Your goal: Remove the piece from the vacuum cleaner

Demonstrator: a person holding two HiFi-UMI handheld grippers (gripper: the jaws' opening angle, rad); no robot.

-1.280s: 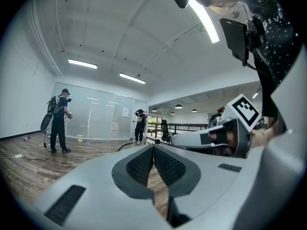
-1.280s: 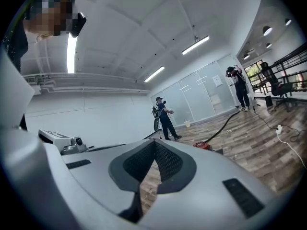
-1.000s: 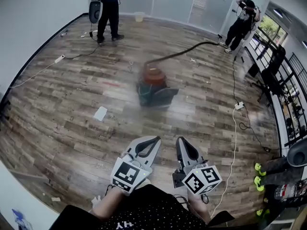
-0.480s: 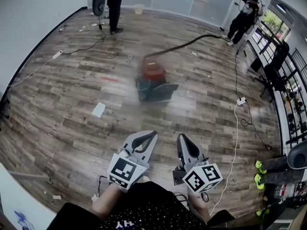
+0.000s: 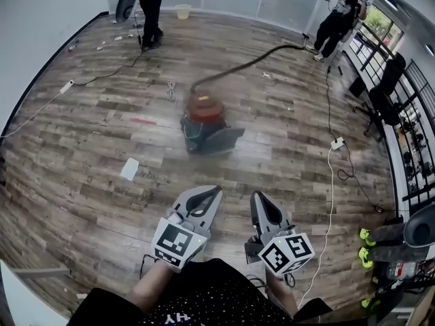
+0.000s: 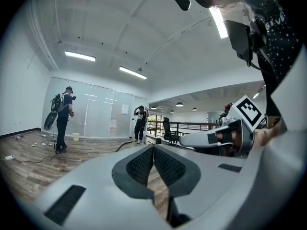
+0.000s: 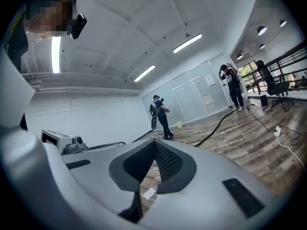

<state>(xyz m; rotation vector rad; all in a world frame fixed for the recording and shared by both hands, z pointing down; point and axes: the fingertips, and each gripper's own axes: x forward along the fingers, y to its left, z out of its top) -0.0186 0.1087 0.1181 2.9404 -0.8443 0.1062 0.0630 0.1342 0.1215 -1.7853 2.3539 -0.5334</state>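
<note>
The vacuum cleaner (image 5: 204,124) stands on the wooden floor ahead of me, with a red top and a dark base. Its black hose (image 5: 251,61) runs off toward the far right. Which piece of it the task means I cannot make out from here. My left gripper (image 5: 216,190) and right gripper (image 5: 257,197) are held side by side low in the head view, well short of the vacuum. Both are shut with nothing between the jaws. The left gripper view shows the left gripper (image 6: 153,146) with pads pressed together, and the right gripper view shows the same for the right gripper (image 7: 154,142).
A white sheet of paper (image 5: 129,169) lies on the floor to the left. A power strip (image 5: 338,143) with a white cable sits at the right. One person (image 5: 148,5) stands at the far left, another (image 5: 336,17) at the far right. Office chairs (image 5: 387,87) line the right side.
The head view has swung a little, so the vacuum cleaner and paper sit further left in the frame. Both grippers stay shut in the same place.
</note>
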